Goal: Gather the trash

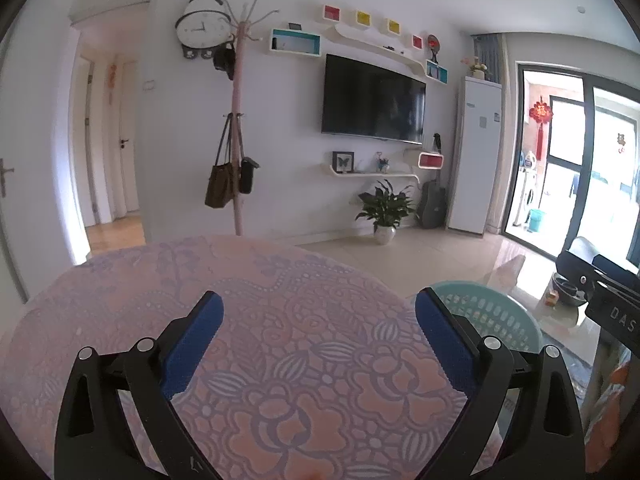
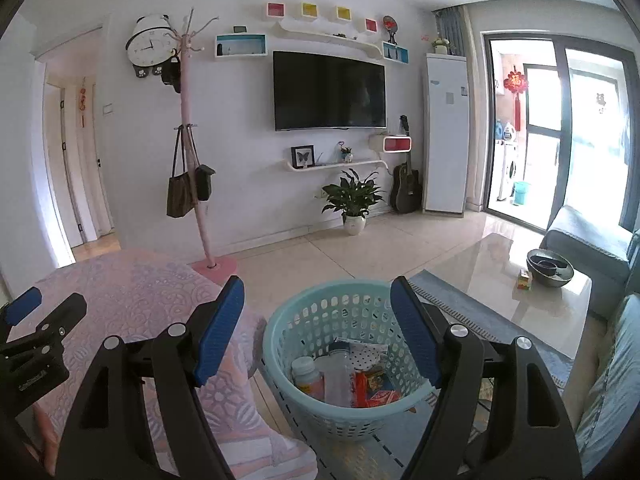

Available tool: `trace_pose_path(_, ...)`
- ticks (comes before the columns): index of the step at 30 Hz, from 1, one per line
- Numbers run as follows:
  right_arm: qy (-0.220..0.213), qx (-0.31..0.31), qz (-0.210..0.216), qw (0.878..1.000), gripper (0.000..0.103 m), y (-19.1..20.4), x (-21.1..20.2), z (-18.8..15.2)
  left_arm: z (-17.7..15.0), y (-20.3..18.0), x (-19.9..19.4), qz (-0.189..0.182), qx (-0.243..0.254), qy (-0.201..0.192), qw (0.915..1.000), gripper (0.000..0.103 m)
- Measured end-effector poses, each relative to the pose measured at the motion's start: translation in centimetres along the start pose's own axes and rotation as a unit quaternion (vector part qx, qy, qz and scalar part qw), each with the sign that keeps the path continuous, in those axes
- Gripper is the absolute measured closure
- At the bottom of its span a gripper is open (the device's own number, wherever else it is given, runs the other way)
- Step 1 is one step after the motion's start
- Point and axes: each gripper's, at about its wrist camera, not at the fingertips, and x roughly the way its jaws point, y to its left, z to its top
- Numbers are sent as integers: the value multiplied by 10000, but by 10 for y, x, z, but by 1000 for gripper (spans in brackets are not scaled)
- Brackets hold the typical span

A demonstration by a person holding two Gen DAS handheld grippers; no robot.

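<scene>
Our left gripper [image 1: 318, 320] has its blue pads [image 1: 192, 344] spread wide apart, nothing between them, and it hovers over the pink table with its lace-pattern cloth [image 1: 280, 280]. Our right gripper [image 2: 318, 316] is likewise spread wide and holds nothing; it hangs above the teal laundry-style basket [image 2: 276, 344], with the basket's mouth showing between the fingers.

The basket stands on the floor just beside the table's edge, partly on a grey rug [image 2: 472, 304]. In it lie the collected things: a clear plastic bottle [image 2: 338, 376], a white pill-type jar [image 2: 306, 374], a polka-dot paper [image 2: 366, 350] and red wrappers [image 2: 372, 390] (we cannot read any labels). From the left wrist view only the basket's rim and perforated wall show, past the right-hand finger.

Beyond the basket a glass coffee table [image 2: 520, 288] carries a dark bowl [image 2: 550, 266] and a small red box [image 2: 524, 279]; a grey sofa [image 2: 584, 240] sits behind it. Farther from the basket, against the white wall, we see a pink coat stand [image 2: 188, 128] with hanging bags, a wall-mounted television [image 2: 330, 90], a panda clock [image 2: 150, 46], a potted plant [image 2: 354, 200], a guitar [image 2: 406, 188] and a tall white cabinet [image 2: 446, 132] near the sliding glass door [image 2: 560, 128].
</scene>
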Motion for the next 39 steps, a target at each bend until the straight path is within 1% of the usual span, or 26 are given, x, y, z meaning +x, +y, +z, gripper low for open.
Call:
trace_pose_path(7,67,34,-82,9999,31,-4,5,-1,-1,0,5,-135,3,160,9998,9)
trace_pose_path(14,129,13,-85,9999,31,-5,7,-3,-2,8,9,-224,-161,295,9992,9)
trace_pose_path(22,155,17,-70,9999,31,-6,9,-4,-3,14,13,-246,-305,424,9983,9)
trace_pose_path(30,179,47,-60,9998,31,-10,8,-6,-4,15,14,-221,-329,455,9982,9)
trace_pose_path(39,227,64,-57,9997,31,-11,10,-6,-4,8,13,-211,-185,425,9987,9)
